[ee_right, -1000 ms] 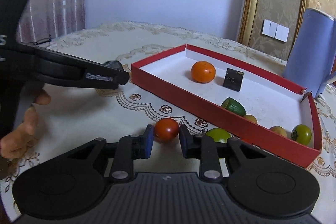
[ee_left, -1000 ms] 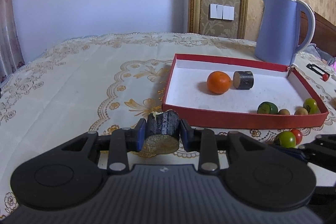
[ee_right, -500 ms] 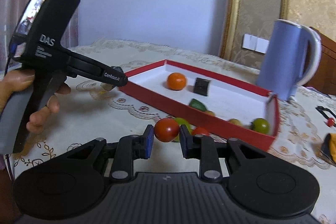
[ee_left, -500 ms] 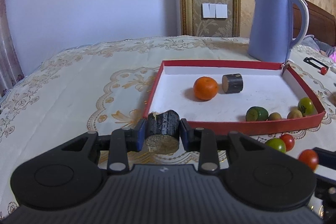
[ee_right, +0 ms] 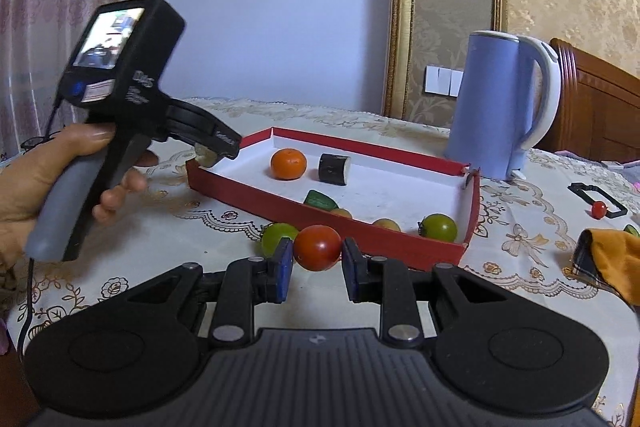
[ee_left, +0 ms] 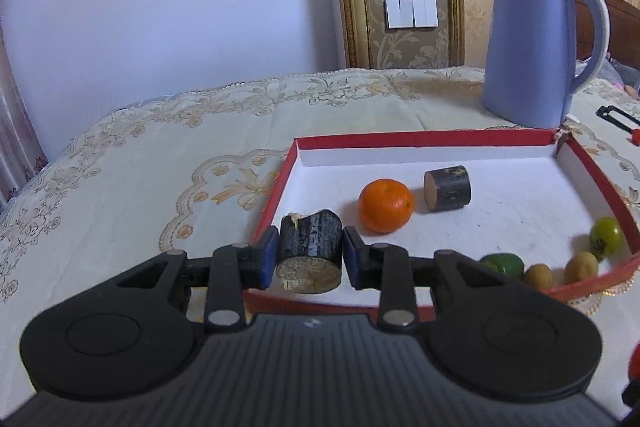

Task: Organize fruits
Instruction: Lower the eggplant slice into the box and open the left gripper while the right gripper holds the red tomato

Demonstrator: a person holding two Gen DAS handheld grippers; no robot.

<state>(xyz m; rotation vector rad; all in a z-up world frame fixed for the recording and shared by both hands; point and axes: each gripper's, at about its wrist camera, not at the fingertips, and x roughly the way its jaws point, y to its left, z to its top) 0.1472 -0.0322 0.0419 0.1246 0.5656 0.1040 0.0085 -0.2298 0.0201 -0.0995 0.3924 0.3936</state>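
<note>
we hold a dark sugarcane piece [ee_left: 310,247] clamped in the left gripper [ee_left: 310,257] over the red tray's [ee_right: 360,231] near corner, and a red tomato [ee_right: 317,247] clamped in the right gripper [ee_right: 316,269] outside it. an orange [ee_left: 385,205], another cane piece [ee_left: 447,188] and small fruits already lie inside; a green tomato [ee_right: 276,238] waits on the surface [ee_right: 160,227].

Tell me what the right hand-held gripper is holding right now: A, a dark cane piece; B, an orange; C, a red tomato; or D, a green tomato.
C: in the right wrist view the right hand-held gripper is shut on a red tomato, just short of the red tray.
</note>
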